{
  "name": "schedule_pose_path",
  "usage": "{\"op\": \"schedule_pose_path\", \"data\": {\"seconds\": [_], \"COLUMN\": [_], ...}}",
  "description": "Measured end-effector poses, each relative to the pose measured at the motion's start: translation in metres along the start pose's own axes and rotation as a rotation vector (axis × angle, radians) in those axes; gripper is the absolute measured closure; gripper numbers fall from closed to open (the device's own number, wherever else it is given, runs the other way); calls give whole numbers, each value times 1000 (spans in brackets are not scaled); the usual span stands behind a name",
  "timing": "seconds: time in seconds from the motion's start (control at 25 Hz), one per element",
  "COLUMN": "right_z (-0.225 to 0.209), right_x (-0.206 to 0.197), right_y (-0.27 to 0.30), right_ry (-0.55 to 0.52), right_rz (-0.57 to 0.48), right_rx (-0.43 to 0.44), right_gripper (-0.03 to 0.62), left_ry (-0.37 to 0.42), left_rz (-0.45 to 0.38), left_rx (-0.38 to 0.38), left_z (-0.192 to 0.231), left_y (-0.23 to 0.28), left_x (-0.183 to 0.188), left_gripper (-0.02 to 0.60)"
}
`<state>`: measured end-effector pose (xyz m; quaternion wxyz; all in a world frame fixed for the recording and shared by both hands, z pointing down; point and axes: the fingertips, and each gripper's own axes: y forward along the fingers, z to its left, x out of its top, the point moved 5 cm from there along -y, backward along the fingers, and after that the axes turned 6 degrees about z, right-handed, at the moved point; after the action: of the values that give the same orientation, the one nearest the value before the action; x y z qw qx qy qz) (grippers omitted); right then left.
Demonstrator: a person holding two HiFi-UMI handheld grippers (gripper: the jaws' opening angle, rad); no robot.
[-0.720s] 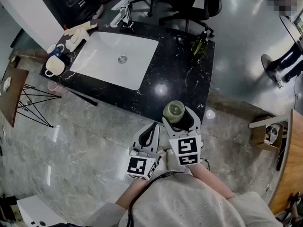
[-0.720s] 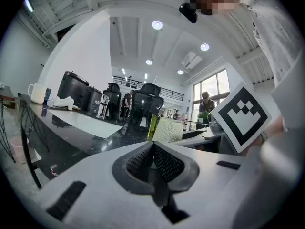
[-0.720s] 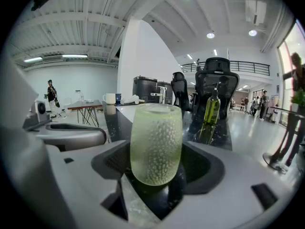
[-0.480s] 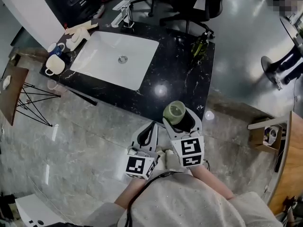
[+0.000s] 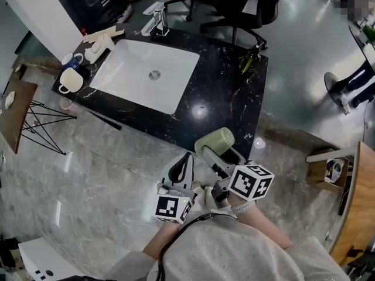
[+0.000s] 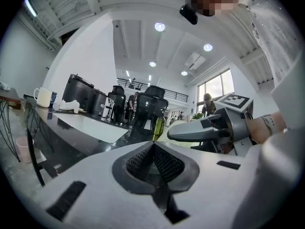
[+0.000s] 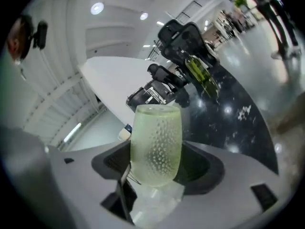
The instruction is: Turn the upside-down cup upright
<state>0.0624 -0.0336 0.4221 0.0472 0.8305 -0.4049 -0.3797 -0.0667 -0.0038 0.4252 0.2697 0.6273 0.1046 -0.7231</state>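
A pale green dimpled cup (image 5: 214, 140) hangs over the front edge of the black counter (image 5: 228, 98), tilted onto its side. My right gripper (image 5: 220, 152) is shut on it, and the marker cube (image 5: 251, 182) is rolled to the right. In the right gripper view the cup (image 7: 156, 144) fills the gap between the pads of that gripper (image 7: 159, 165). My left gripper (image 5: 186, 159) is beside it on the left, off the counter, shut with nothing in it. In the left gripper view its pads (image 6: 153, 159) meet.
A white sink (image 5: 146, 75) with a faucet (image 5: 155, 16) is set in the counter. A green bottle (image 5: 249, 56) stands at the far right edge, mugs (image 5: 70, 78) at the left end. A wire-legged stand (image 5: 14, 116) is at left, office chairs (image 5: 234, 4) behind.
My right gripper has rolled to the right, and the cup went from showing its round end upward to lying sideways. The left gripper stayed put.
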Motion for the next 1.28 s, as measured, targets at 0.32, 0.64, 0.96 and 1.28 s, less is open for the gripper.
{"op": "schedule_pose_path", "data": {"seconds": [0.32, 0.64, 0.96, 1.28], "right_z": [3, 12, 3, 0], "right_x": [-23, -39, -47, -50], "right_y": [13, 27, 33, 38], "right_ry": [471, 947, 1313, 1549], "right_rz": [-29, -96, -188, -297], "right_rx": [264, 573, 911, 1160], "right_gripper": [261, 261, 261, 261], "left_ry": [14, 40, 90, 119], "left_rz": [-2, -16, -1, 45], "left_rx": [56, 80, 46, 37], "left_z": [11, 18, 11, 13], "left_y": [-9, -18, -18, -25], "left_x": [5, 10, 12, 5], "left_gripper": [574, 574, 574, 574]}}
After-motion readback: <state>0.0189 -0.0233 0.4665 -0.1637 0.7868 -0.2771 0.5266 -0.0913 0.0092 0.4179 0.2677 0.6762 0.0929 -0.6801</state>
